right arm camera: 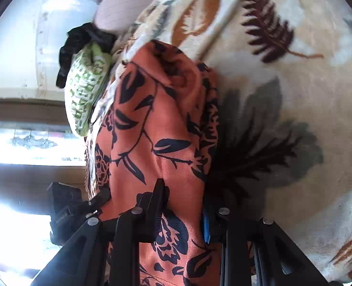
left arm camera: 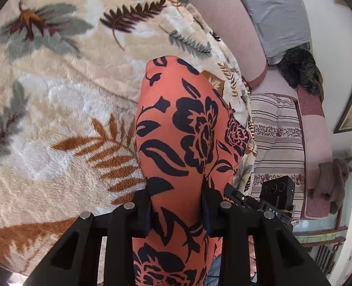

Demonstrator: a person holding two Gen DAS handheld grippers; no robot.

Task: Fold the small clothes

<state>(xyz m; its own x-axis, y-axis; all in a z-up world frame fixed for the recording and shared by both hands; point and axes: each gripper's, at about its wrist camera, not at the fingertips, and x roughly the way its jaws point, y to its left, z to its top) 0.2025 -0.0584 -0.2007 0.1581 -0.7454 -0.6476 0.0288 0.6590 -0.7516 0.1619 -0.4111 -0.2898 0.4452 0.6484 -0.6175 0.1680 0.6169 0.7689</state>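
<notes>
Both grippers were clenched on the orange flowered garment [left arm camera: 183, 128]: left gripper [left arm camera: 178, 208] and right gripper [right arm camera: 185, 205] each pinched one edge, holding it lifted above the leaf-print blanket [left arm camera: 56, 95] (probably so it hangs flat for folding).

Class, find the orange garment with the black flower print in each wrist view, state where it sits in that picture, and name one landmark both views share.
Left wrist view: the orange garment runs from bottom centre up to mid-frame, gripped by the left gripper.
Right wrist view: the orange garment fills the centre, slightly left, gripped by the right gripper.
Shared landmark: the cream leaf-print blanket beneath it.
</notes>
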